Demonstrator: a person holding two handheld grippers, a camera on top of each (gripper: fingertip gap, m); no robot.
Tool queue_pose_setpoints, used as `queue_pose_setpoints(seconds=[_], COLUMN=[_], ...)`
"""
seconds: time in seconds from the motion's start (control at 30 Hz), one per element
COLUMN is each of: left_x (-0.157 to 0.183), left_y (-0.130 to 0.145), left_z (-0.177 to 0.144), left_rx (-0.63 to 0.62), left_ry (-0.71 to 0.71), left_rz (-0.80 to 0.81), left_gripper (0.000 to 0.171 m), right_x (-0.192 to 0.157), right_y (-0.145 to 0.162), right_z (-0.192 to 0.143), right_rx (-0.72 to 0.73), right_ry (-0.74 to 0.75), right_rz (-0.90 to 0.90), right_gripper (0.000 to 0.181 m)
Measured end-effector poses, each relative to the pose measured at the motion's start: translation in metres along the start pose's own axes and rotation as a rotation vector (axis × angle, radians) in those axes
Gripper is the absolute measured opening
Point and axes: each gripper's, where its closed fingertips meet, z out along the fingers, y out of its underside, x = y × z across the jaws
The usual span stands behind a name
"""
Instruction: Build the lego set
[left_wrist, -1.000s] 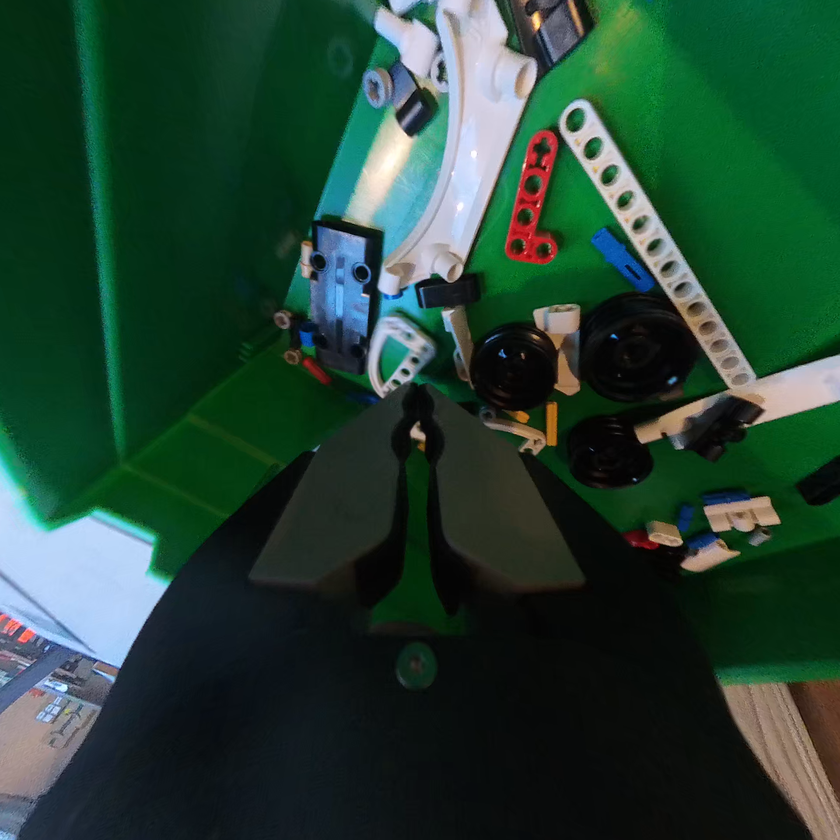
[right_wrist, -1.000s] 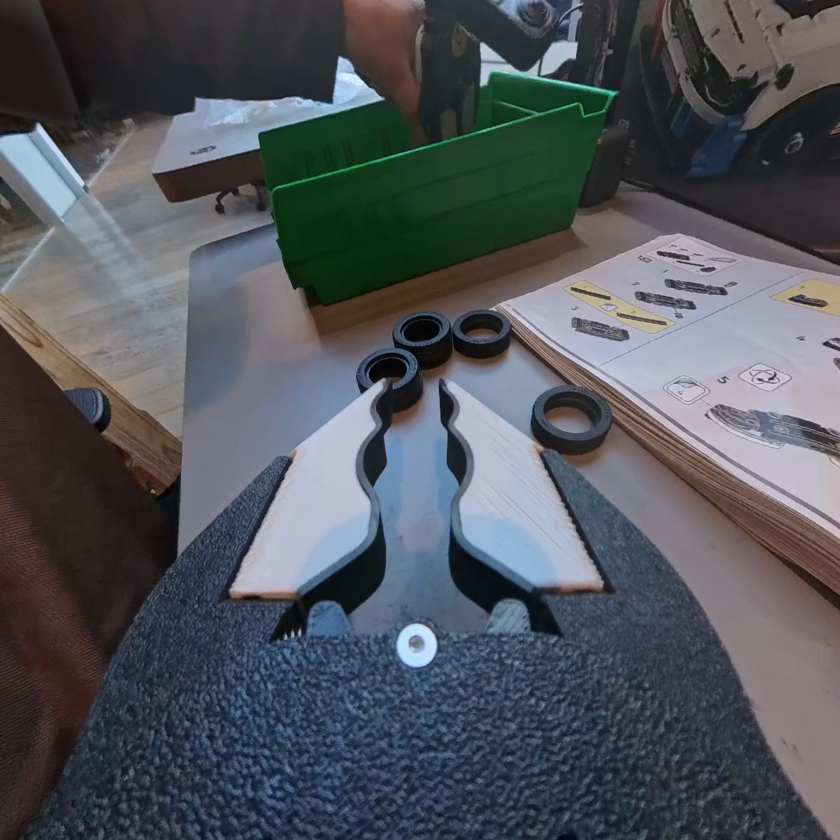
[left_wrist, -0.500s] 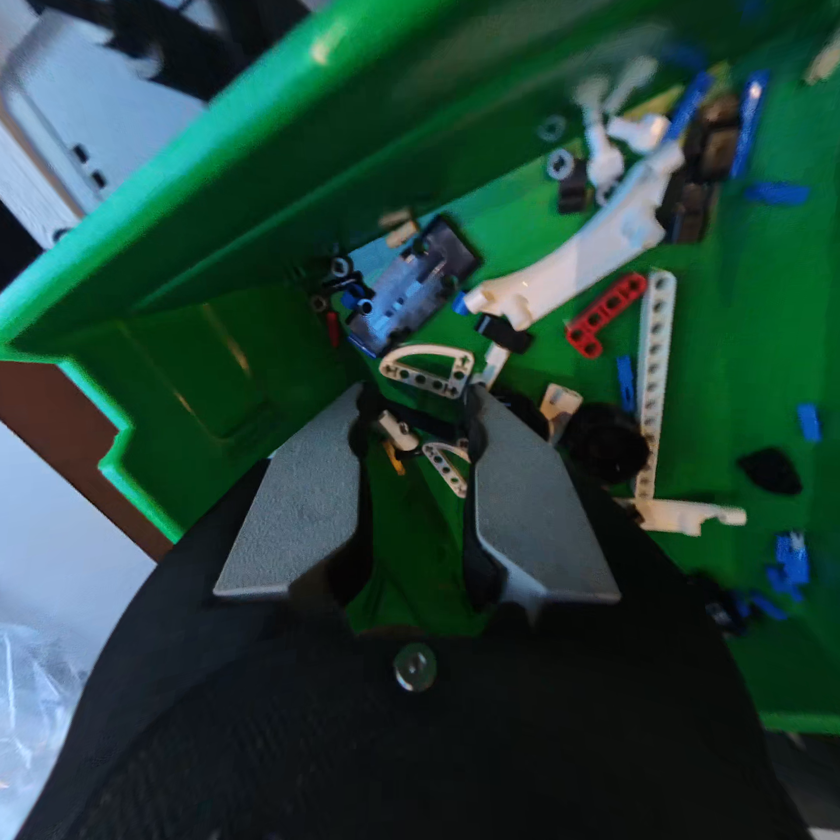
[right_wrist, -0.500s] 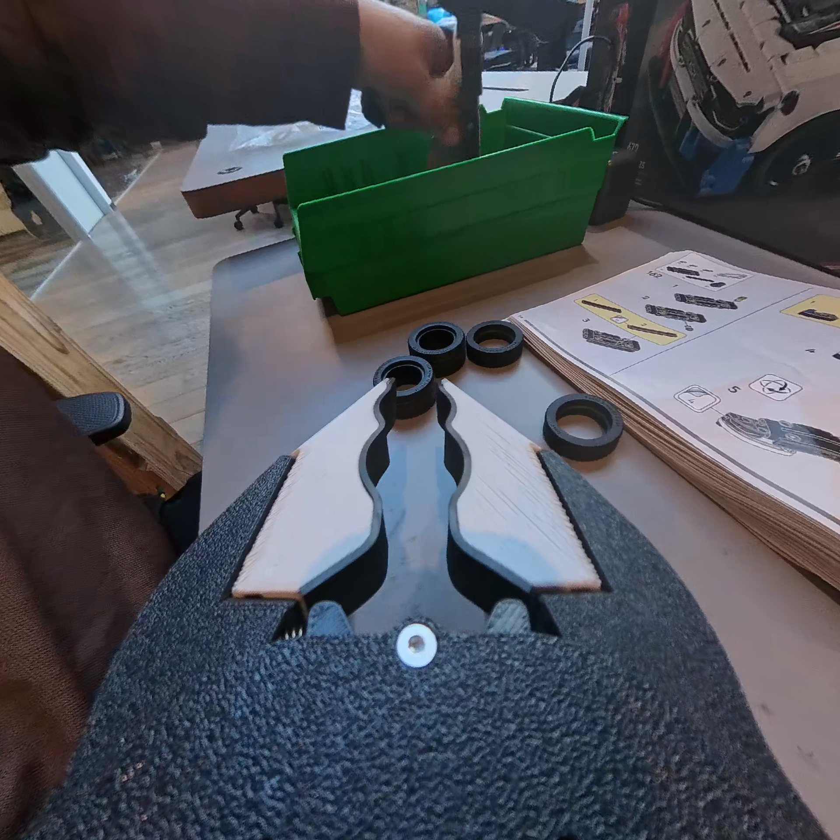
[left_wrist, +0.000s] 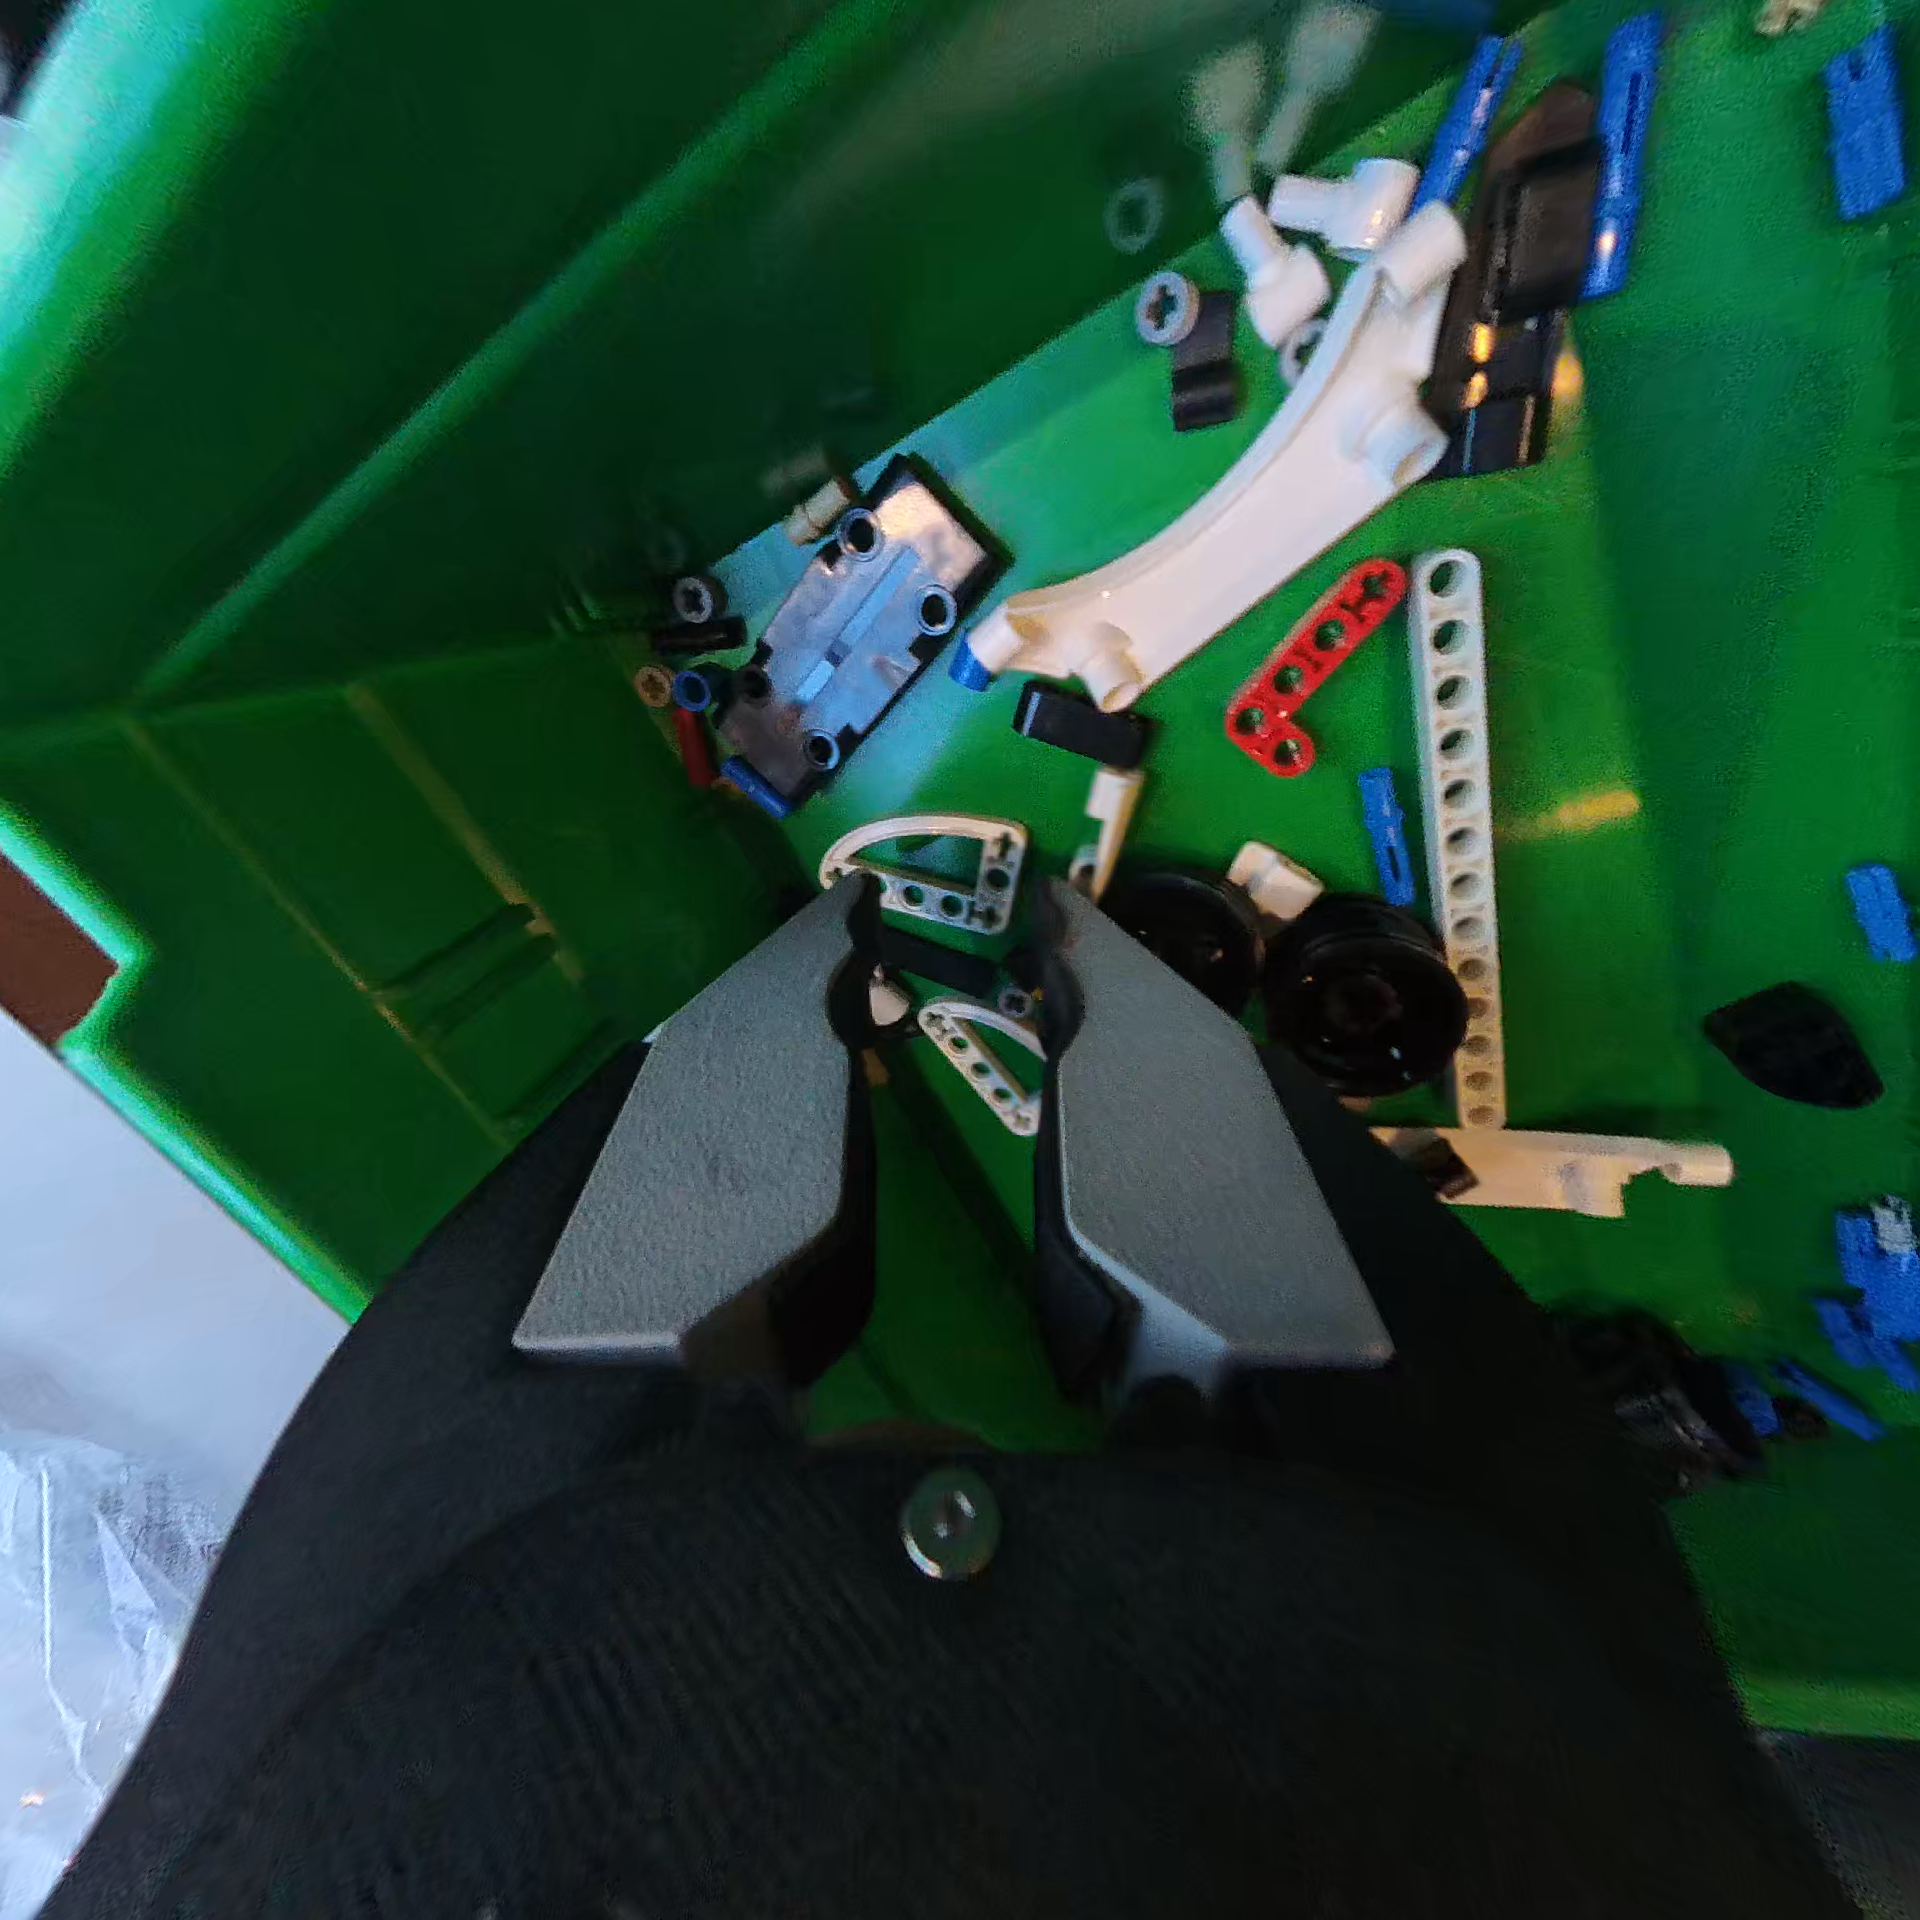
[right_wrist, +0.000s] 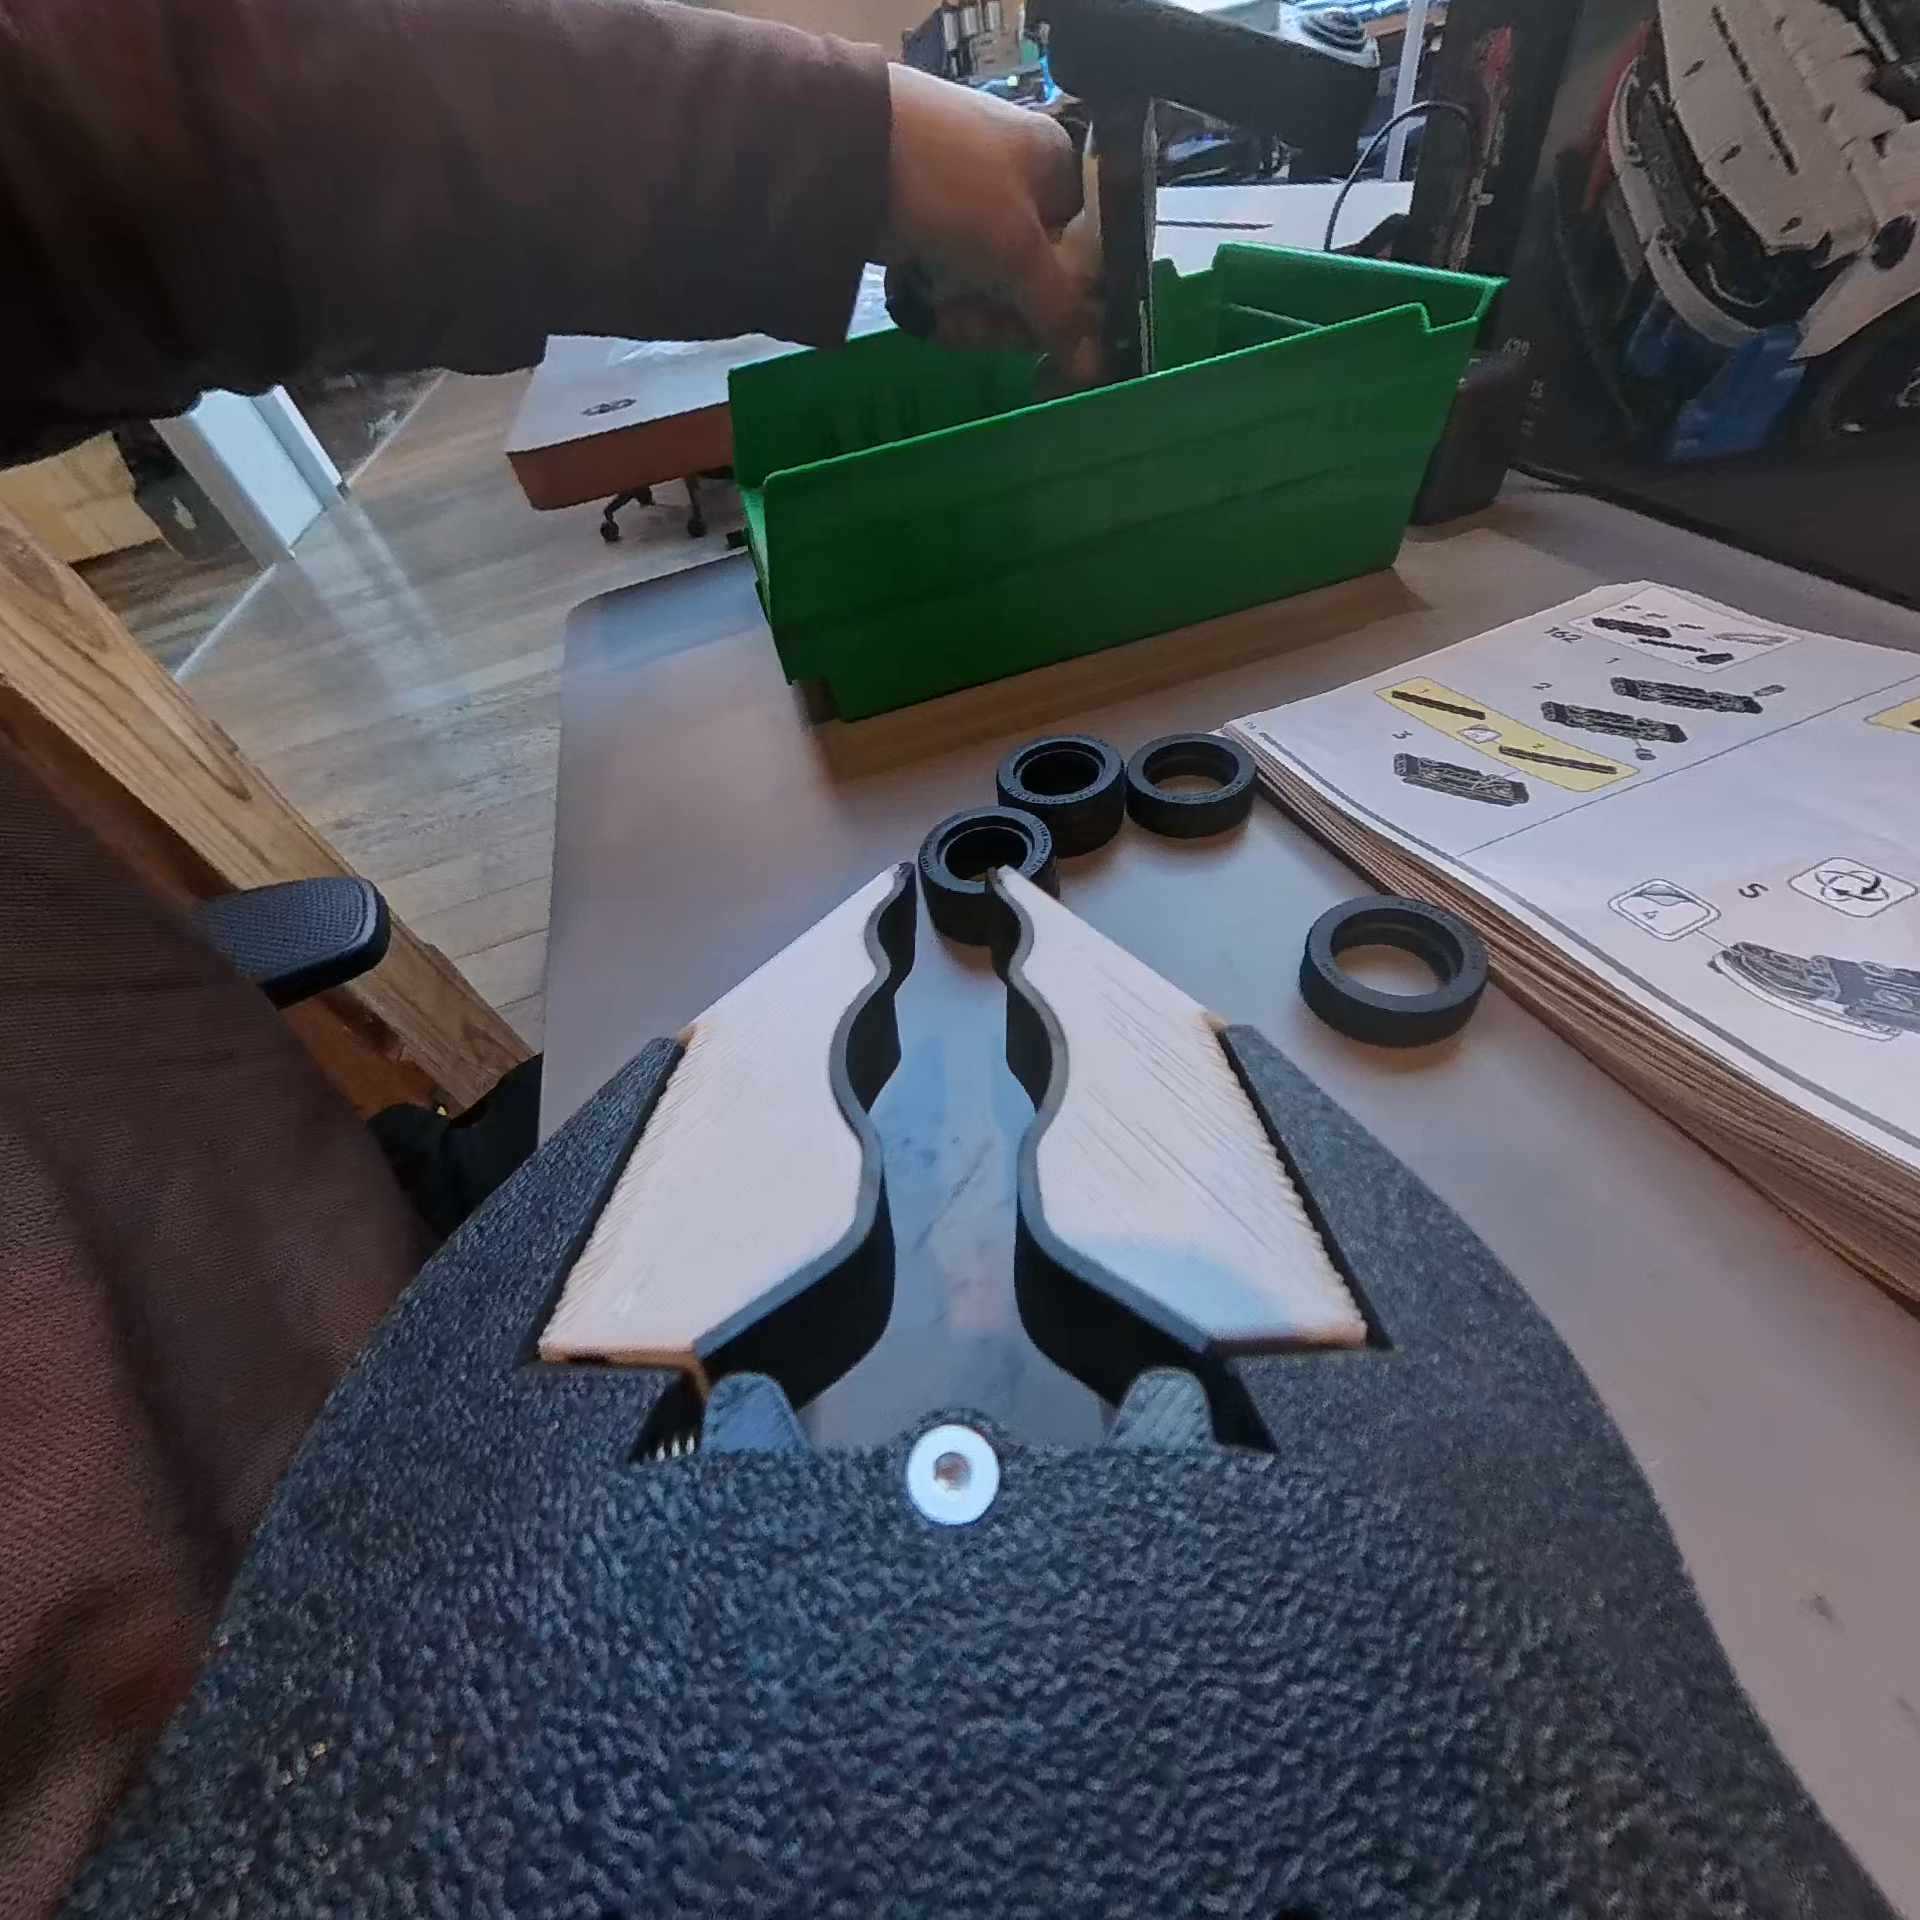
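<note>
My left gripper is open inside the green bin, low over loose Lego parts. A small white curved beam and a black piece lie between its fingers. A white D-shaped beam lies just past the tips. Two black wheels sit to the right. My right gripper is open and empty above the table, its tips just short of a black tyre. Three more tyres lie nearby.
The bin also holds a white arch, a long white beam, a red L-beam, a grey plate and blue pins. An open instruction booklet lies right of the tyres. A person's hand reaches into the bin.
My left gripper has gone from shut to open and has swung round inside the bin. The right gripper has drifted slightly and stays open.
</note>
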Motion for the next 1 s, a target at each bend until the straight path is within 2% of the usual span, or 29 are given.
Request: queue_pose_setpoints(seconds=[0.1,0.17,0.37,0.47,0.57,0.63,0.73,0.87,0.93,1.0], left_x=[0.011,0.013,0.011,0.011,0.006,0.006,0.004,0.02,0.058,0.116], left_y=[0.001,0.002,0.001,0.002,0.004,-0.001,-0.012,-0.013,-0.013,-0.012], left_z=[0.003,0.002,0.005,0.005,0.005,-0.004,-0.036,-0.101,-0.143,-0.188], left_rx=[-0.007,-0.018,-0.016,-0.015,-0.022,0.026,0.152,0.363,0.508,0.657], left_ry=[0.057,0.063,0.11,0.146,0.084,0.039,-0.033,-0.094,-0.031,0.068], left_rz=[0.015,0.033,0.039,0.038,0.084,0.107,0.1,0.087,0.105,0.158], left_gripper=[0.022,0.028,0.006,0.006,0.006,0.006,0.006,0.006,0.005,0.005], right_x=[-0.001,-0.001,0.0,0.001,0.001,0.0,0.0,0.001,0.001,0.002], right_y=[0.0,0.001,0.001,0.001,0.001,0.0,0.0,-0.002,-0.005,-0.012], right_z=[0.0,0.0,0.0,0.0,0.0,-0.001,-0.001,-0.004,-0.006,-0.01], right_rx=[-0.002,-0.005,-0.006,-0.005,-0.002,0.001,0.004,0.019,0.028,0.048], right_ry=[0.0,0.002,0.003,0.001,0.004,0.006,0.009,0.019,0.028,0.043], right_rz=[-0.003,-0.004,0.005,0.012,0.011,0.006,0.002,-0.001,-0.002,-0.015], right_gripper=[0.013,0.012,0.012,0.012,0.012,0.012,0.011,0.01,0.01,0.01])
